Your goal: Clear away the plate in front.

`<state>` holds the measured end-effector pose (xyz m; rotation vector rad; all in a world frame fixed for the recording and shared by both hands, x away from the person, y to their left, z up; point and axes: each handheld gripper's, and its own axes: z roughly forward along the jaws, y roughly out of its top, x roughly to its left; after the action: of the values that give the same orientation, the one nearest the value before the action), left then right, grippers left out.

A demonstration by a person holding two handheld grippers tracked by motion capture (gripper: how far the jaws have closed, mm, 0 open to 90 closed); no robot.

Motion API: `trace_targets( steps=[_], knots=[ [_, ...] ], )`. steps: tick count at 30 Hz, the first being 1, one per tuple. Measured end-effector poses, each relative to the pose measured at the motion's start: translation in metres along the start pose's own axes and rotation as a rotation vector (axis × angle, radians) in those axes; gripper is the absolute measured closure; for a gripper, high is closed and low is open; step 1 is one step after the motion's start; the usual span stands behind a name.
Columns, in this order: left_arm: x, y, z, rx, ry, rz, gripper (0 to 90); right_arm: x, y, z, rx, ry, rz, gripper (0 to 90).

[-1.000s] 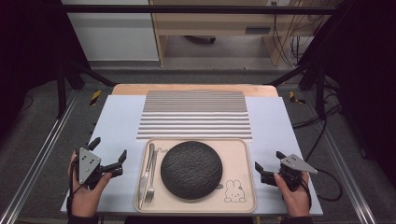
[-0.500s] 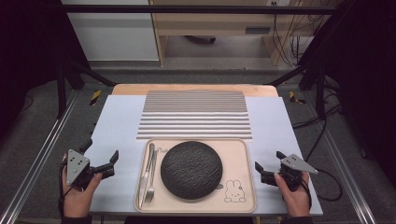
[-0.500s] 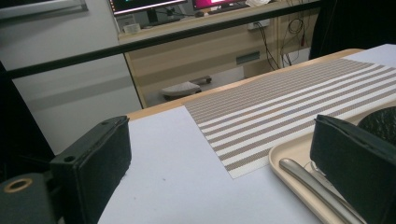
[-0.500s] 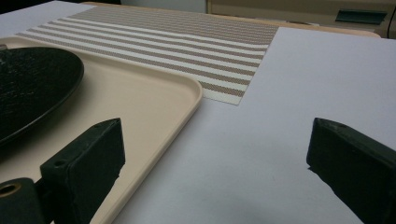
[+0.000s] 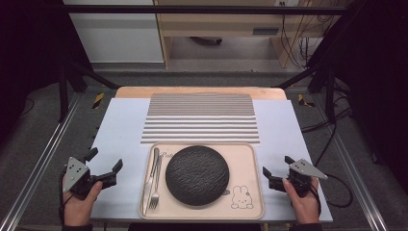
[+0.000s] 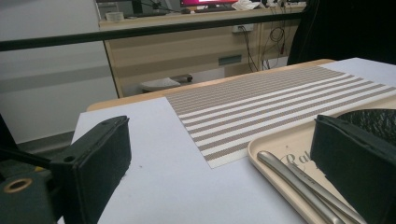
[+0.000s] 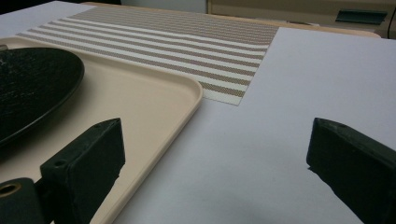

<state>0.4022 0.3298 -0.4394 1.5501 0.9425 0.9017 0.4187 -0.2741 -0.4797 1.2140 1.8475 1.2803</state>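
A beige tray (image 5: 250,159) lies at the table's near edge, holding a round black plate (image 5: 197,174) with a knife (image 5: 150,174) and fork (image 5: 156,185) on its left side. A rabbit drawing marks the tray's near right corner. Behind the tray lies a striped placemat (image 5: 200,117). My left gripper (image 5: 103,165) is held open left of the tray, nothing between its jaws. My right gripper (image 5: 276,168) is open right of the tray, also empty. The left gripper view shows the knife (image 6: 299,182), tray rim (image 6: 261,142) and placemat (image 6: 266,100). The right gripper view shows the plate (image 7: 32,88) and tray (image 7: 154,100).
A pale blue sheet (image 5: 120,125) covers the table, with a wooden edge (image 5: 202,90) at the far side. Metal frame rails (image 5: 43,159) run along both sides. Cabinets and cables stand beyond the table.
My left gripper has drifted left and toward the near edge, away from the tray. The right gripper has barely moved.
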Motion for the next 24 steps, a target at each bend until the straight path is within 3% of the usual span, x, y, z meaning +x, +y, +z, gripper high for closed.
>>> trace_targets(
  steps=[8,24],
  knots=[
    [-0.002,-0.005,0.003,0.003,-0.029,-0.023,5.1,0.000,0.000,0.000,-0.001,0.000,0.000,4.6],
    [-0.012,-0.008,0.011,0.021,-0.068,0.021,4.6,0.000,0.000,0.000,-0.003,0.002,-0.002,4.6]
  ],
)
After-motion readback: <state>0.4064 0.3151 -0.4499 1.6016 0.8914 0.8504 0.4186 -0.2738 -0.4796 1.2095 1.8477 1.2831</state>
